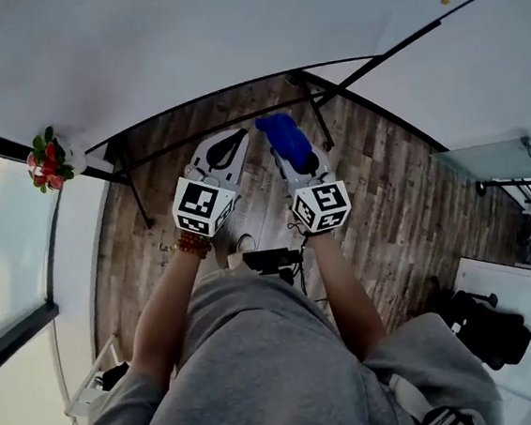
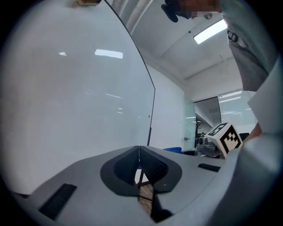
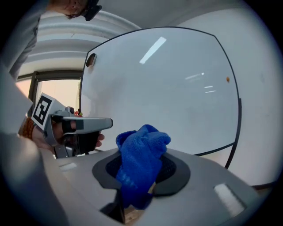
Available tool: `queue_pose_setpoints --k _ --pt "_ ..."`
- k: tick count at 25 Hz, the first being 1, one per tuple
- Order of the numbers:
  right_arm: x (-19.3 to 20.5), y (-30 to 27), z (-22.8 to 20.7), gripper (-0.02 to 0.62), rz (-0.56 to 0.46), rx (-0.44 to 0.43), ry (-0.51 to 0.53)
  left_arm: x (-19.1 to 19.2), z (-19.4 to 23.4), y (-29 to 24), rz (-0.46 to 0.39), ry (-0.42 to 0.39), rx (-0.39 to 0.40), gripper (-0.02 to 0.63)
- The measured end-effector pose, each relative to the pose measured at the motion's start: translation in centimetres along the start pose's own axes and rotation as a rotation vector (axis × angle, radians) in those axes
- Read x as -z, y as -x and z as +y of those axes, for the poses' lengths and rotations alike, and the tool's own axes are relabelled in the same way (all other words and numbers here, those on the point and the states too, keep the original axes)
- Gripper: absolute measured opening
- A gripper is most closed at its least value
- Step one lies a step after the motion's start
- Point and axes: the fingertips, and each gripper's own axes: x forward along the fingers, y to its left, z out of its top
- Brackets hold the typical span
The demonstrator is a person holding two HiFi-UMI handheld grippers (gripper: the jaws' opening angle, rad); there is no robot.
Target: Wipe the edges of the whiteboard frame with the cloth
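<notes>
Evidently the right gripper [image 1: 294, 157] was closed on the blue cloth [image 3: 140, 154]. A wad of it bulged up past the fingers, likely bunched so that a soft face would meet the frame [image 3: 239, 115] first. The whiteboard [image 3: 168, 84] stood ahead of both sets of fingers, and its black frame was apart from the cloth, so wiping looked not yet begun. The left gripper [image 2: 139, 153] was closed on nothing, probably just held alongside as the spare. No brand or writing could be read. The cubes [image 1: 205, 205] bore only black-and-white square patterns, and the whiteboard carried no writing.
</notes>
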Motion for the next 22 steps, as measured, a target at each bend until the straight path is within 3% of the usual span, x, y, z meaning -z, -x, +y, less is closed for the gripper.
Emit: queue_pose_setpoints --k 5,13,18,22 --pt "-5.9 1.0 -0.3 0.136 -0.113 0.133 0.046 -3.6 0.2 -2.1 -0.061 -0.102 0.034 0.009" --pt "-15.2 2.9 0.2 0.135 -0.288 0.288 0.12 -8.0 2.2 -1.6 -0.104 -0.146 -0.06 0.009" --pt "-15.9 3.7 1.9 0.137 -0.321 0.366 0.144 -9.4 2.9 -0.2 -0.132 -0.169 -0.099 0.009" --pt "-14.8 2.5 3.8 0.137 -0.299 0.361 0.136 -9.4 3.2 0.5 -0.15 -0.139 -0.096 0.009"
